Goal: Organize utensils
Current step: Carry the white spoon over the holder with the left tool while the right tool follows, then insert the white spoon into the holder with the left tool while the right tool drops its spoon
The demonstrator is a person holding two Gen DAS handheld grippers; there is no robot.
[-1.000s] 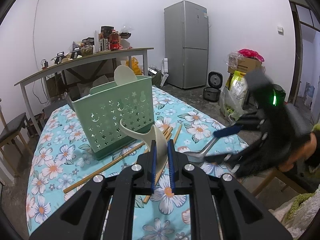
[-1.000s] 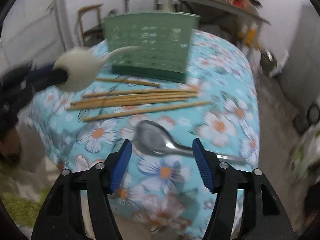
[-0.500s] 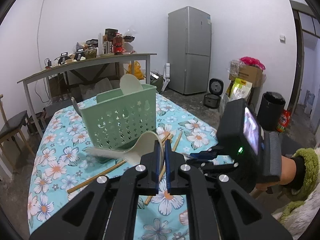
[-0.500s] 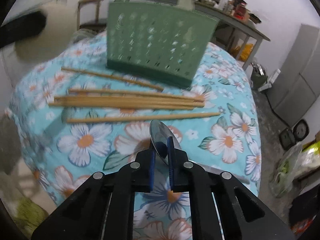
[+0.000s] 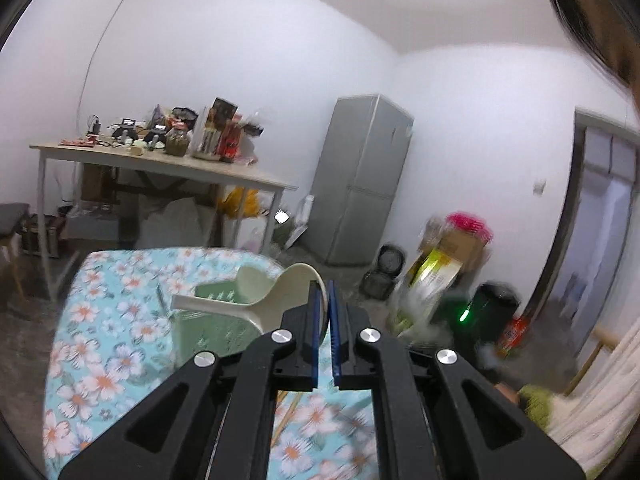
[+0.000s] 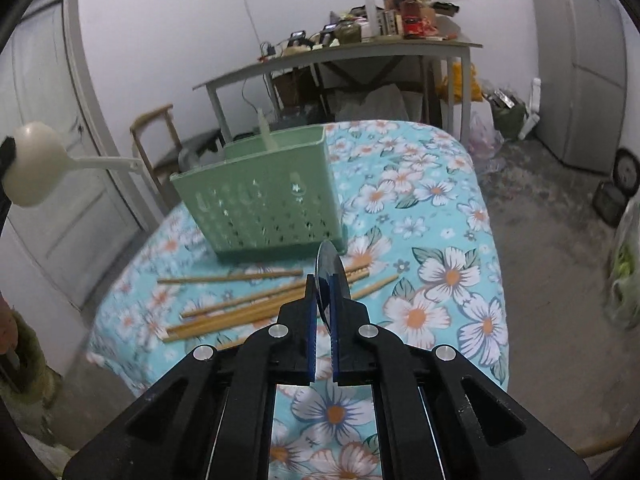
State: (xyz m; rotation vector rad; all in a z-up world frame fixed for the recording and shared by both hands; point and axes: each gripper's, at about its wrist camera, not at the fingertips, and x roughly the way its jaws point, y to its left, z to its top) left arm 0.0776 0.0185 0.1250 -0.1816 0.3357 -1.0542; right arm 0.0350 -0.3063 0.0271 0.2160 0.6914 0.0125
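My left gripper (image 5: 325, 294) is shut on the bowl of a cream plastic spoon (image 5: 276, 300), held high above the table with its handle pointing left over the green utensil basket (image 5: 216, 328). The spoon also shows in the right wrist view (image 6: 36, 168) at far left. My right gripper (image 6: 323, 286) is shut on a metal spoon (image 6: 329, 270), bowl upward, lifted above the table in front of the green basket (image 6: 260, 204). Several wooden chopsticks (image 6: 248, 308) lie on the floral tablecloth (image 6: 440, 272) below it.
A cream utensil (image 6: 268, 136) stands in the basket. A cluttered side table (image 6: 360, 52) and a wooden chair (image 6: 156, 140) stand behind. A grey fridge (image 5: 360, 184) and boxes (image 5: 452, 252) are at the right. The table edge drops to bare floor on the right.
My right gripper has shut on the metal spoon and lifted it off the cloth. My left gripper has risen and tilted upward with the cream spoon, handle now over the basket.
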